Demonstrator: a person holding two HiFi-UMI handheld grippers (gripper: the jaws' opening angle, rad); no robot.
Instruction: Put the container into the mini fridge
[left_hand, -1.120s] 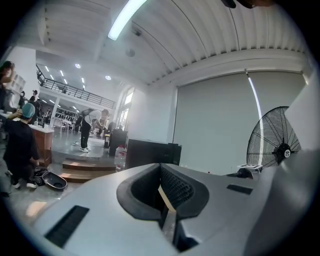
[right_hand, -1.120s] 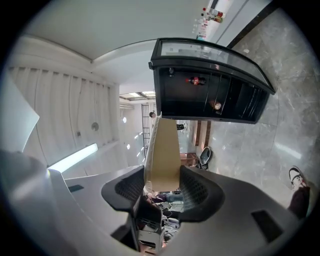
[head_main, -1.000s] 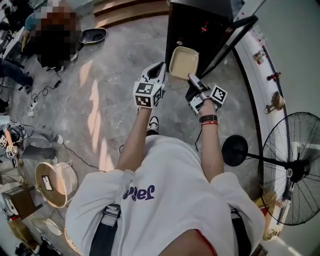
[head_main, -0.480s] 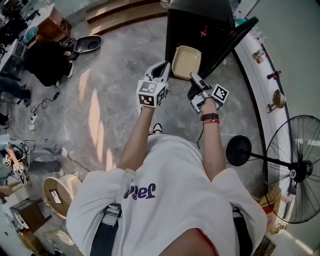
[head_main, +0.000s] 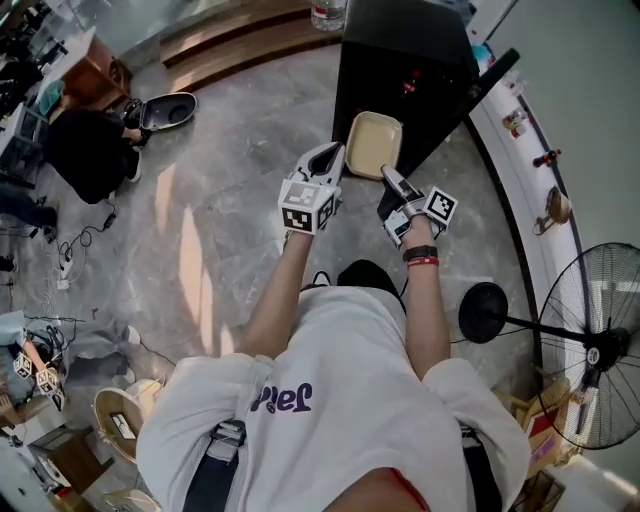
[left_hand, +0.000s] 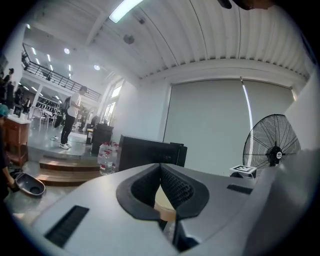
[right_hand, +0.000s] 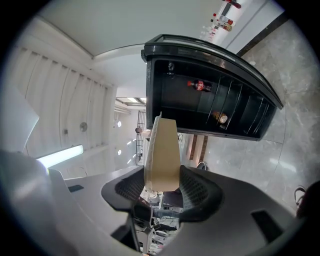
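Purple lettering crosses the chest of your white T-shirt (head_main: 330, 400), but from above it reads upside down and I cannot make out the word with any confidence. The only other print close to you is the black-and-white square markers on the two gripper cubes; they are patterns, not text.

Just ahead of your chest, your left hand-held gripper (head_main: 335, 158) is clamped on the left rim of the shallow cream rectangular plastic container (head_main: 372, 145), a sliver of cream showing between its ribbed pads. Your right hand-held gripper (head_main: 388, 176) is clenched on the near right edge, the container's wall standing tall between its jaws in the right gripper view. You hold it from both sides, I judge, because a wide, shallow tray would tip or twist on a single pinch; two grips keep it flat for sliding in.

The container hangs in the air above the grey marble floor (head_main: 230, 200), right at the mouth of the black mini fridge (head_main: 400, 50), not yet inside. The black fridge door (head_main: 470, 85) is swung out to your right, which leaves the opening free. On a wire shelf deep inside lies a small dark bottle with a red label (right_hand: 199, 85); its lettering is too small to read.
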